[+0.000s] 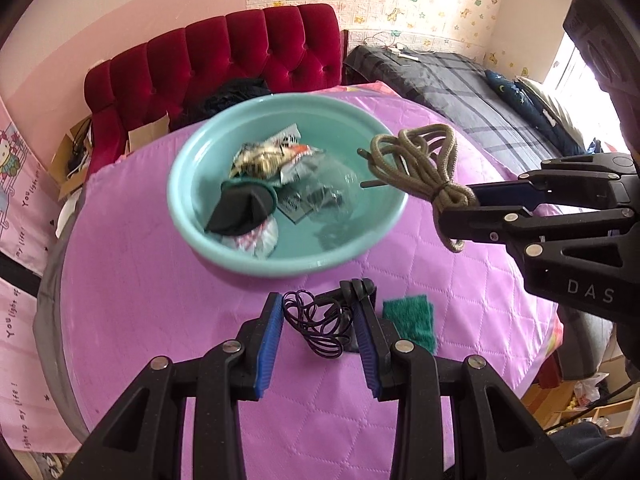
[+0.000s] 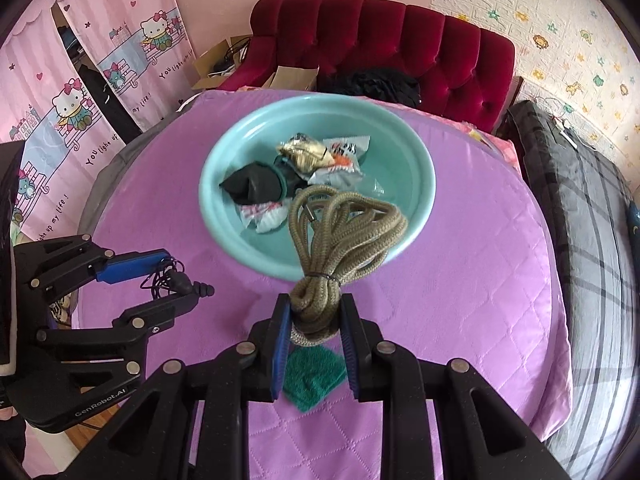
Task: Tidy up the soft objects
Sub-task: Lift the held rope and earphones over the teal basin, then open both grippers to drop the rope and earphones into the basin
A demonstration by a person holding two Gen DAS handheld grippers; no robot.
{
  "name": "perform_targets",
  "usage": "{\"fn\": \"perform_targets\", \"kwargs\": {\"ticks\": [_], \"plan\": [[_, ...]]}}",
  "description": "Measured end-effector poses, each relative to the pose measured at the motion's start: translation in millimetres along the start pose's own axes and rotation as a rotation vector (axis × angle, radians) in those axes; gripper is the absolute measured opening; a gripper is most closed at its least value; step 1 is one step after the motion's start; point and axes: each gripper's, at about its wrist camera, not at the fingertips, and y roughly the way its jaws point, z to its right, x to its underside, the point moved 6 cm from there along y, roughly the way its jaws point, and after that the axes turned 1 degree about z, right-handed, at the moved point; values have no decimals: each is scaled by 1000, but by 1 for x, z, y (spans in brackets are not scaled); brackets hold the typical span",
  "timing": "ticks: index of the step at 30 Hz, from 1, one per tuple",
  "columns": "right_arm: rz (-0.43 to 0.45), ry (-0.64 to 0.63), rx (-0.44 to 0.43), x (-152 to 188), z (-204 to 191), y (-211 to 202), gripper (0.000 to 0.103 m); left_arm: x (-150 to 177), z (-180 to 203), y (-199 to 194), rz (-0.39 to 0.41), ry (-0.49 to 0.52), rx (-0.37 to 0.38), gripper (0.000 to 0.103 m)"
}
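My right gripper (image 2: 316,316) is shut on the tied end of a coiled olive rope (image 2: 344,228), held in the air over the near rim of a teal bowl (image 2: 212,216). In the left wrist view the rope (image 1: 416,160) hangs from the right gripper (image 1: 458,204) beside the bowl (image 1: 188,216). My left gripper (image 1: 320,320) is shut on a tangle of thin black cable (image 1: 316,324) with a black plug, lifted above the purple cloth. The bowl holds a black sock (image 1: 240,208), snack wrappers (image 1: 272,156) and clear plastic. A green scouring pad (image 1: 410,324) lies flat on the cloth.
The bowl sits on a round table under a purple quilted cloth (image 2: 460,280). A red tufted sofa (image 2: 384,36) with dark clothing and cardboard boxes stands behind it. A bed with a dark plaid cover (image 1: 472,92) is at the right, pink cartoon curtains (image 2: 80,92) at the left.
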Motion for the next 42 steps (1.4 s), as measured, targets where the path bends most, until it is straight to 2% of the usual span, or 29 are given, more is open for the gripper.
{"fn": "perform_targets", "kwargs": {"ticks": [21,42], "plan": [[-4,-20,-8,-87,24,40,25,-76,-24,41,-20,8,22,39],[-38,24,-61,-140,45,103,25,-129,-52,101,-42,-17,35,39]]}}
